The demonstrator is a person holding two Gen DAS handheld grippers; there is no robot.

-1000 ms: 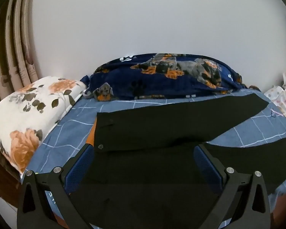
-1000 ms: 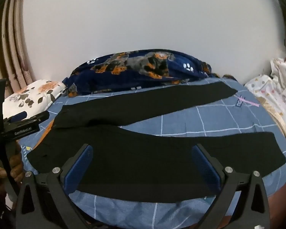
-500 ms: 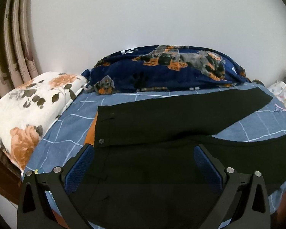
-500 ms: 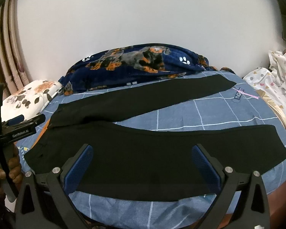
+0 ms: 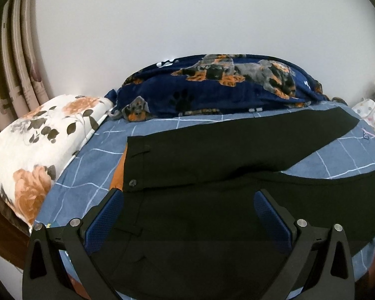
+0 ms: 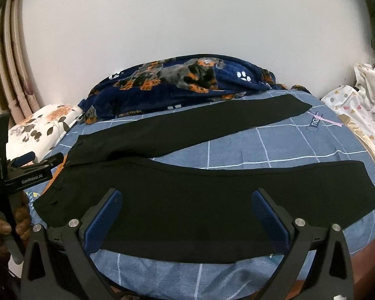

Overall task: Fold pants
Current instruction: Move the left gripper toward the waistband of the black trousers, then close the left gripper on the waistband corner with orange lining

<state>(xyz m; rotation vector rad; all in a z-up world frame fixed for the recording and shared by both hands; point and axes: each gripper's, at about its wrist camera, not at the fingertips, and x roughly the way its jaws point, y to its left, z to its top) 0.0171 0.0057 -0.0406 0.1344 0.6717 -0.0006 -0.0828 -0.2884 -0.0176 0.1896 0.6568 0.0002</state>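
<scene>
Pants (image 6: 202, 200): black, spread flat on checked bedsheet (image 6: 275, 147), legs splayed, long axis 9-to-3 o'clock. Waistband lies at 12 o'clock of left gripper (image 5: 187, 210), the nearer one; near leg before right gripper (image 6: 187, 210). Both grippers are held wide, empty.

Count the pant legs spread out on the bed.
2: far pant leg runs toward the dog-print blanket; near pant leg lies along the bed's front edge.

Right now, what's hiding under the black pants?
The pants lie spread on a blue checked bedsheet. A bit of something orange peeks out under the waistband. How far it reaches is covered.
</scene>
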